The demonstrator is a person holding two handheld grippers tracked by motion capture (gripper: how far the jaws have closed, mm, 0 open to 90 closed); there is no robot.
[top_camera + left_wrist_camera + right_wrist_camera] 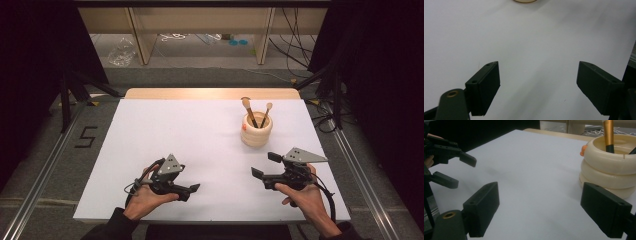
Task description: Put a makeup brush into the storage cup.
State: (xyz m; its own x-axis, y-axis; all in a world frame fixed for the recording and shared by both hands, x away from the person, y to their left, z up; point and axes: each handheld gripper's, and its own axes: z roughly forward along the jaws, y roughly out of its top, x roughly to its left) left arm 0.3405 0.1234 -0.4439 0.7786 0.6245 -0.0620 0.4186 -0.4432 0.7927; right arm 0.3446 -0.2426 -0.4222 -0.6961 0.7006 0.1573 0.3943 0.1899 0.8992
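A cream ribbed holder (256, 131) stands on the white table (200, 140), right of centre, with two brushes (247, 107) sticking up from it. My right gripper (266, 165) sits just in front of the holder, open and holding nothing. In the right gripper view the holder (609, 175) rises beside the right jaw, with a gold brush handle (608, 132) inside. My left gripper (189, 191) rests low near the front edge, left of centre, open and empty. The left gripper view has its jaws wide apart (537, 85) over bare table, with the holder's base (525, 1) far ahead.
The left gripper (449, 157) appears at the left of the right gripper view. Beyond the table's wooden far edge (210, 93) lies a floor with cables (300, 55) and a plastic bag (121, 54). Metal rails (45, 165) run along both sides.
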